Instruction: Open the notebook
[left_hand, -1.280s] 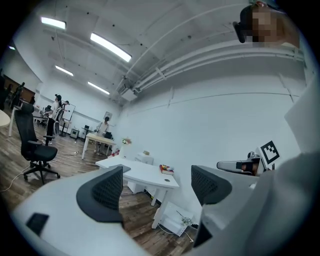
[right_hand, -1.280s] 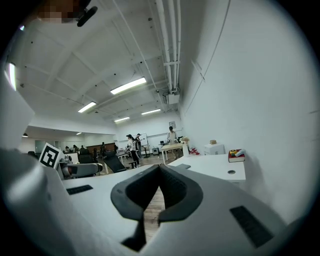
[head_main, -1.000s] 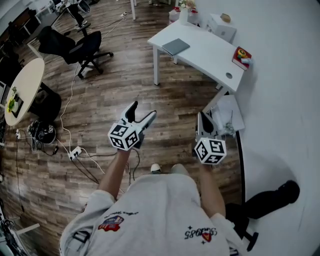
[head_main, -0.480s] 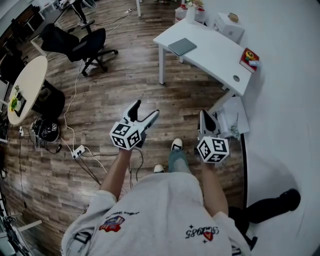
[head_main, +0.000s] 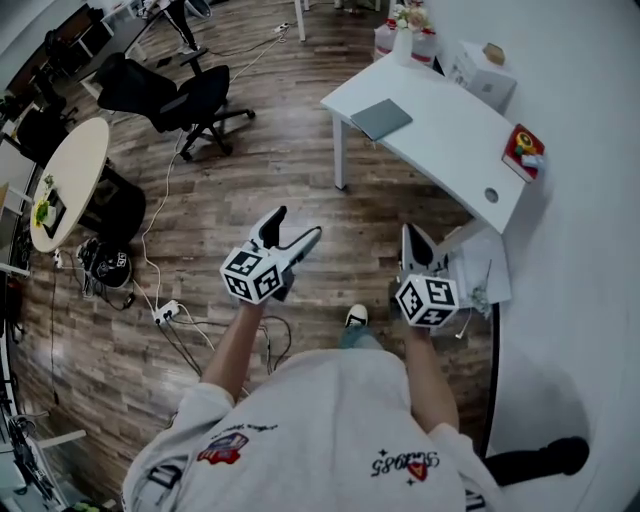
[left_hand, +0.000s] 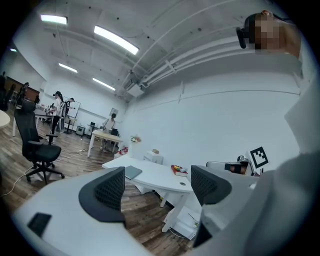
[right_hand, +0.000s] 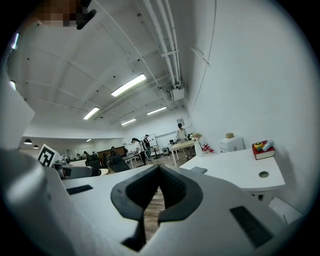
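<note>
The notebook is a grey closed book lying flat on the white desk, well ahead of both grippers. In the left gripper view the notebook shows on the desk beyond the jaws. My left gripper is held in the air over the wooden floor, open and empty, its pads wide apart. My right gripper hangs near the desk's near corner, shut on nothing; its jaws meet in the right gripper view.
A red book, a white box and a flower vase stand on the desk. An office chair, a round table and floor cables lie left. A white wall runs along the right.
The person has walked forward, so the desk and notebook sit lower and further right in the head view. Both grippers keep the same pose.
</note>
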